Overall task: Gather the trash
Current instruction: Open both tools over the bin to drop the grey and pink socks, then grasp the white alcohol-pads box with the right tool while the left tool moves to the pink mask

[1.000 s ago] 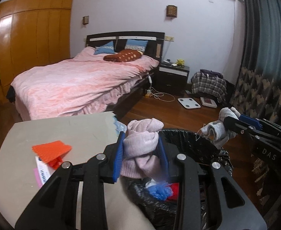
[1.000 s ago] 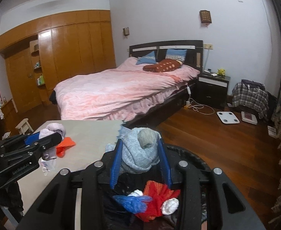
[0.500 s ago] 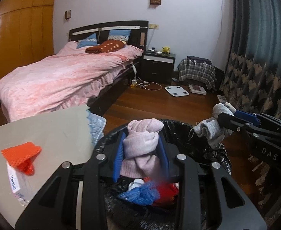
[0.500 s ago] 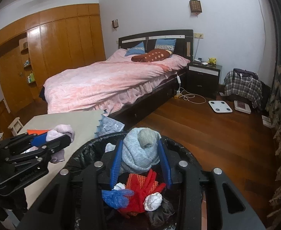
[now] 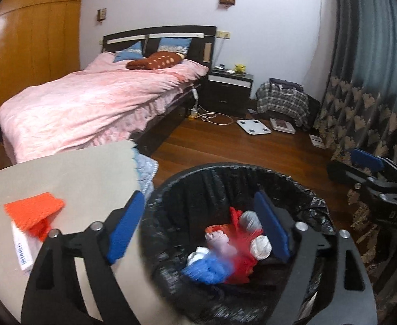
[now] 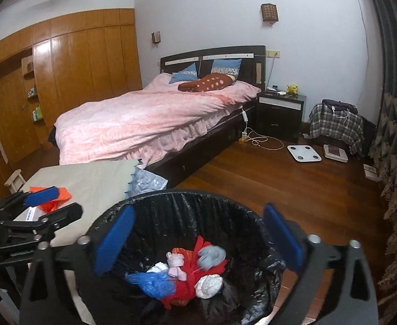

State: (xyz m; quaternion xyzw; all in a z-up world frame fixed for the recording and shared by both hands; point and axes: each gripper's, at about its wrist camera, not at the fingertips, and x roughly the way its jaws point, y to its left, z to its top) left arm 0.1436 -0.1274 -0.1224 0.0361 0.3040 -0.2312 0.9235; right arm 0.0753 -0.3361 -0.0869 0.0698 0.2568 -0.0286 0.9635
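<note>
You opened both tongs (image 5: 198, 227) (image 6: 198, 241) wide; pink bundle (image 5: 220, 239) and grey bundle (image 6: 212, 254) dropped into the bin (image 6: 171, 203), so two more pieces were collected

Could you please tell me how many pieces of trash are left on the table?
1: an orange mesh piece lies on the table, over a white labelled packet whose status as trash I cannot tell. Both tongs are open above the bin.
</note>
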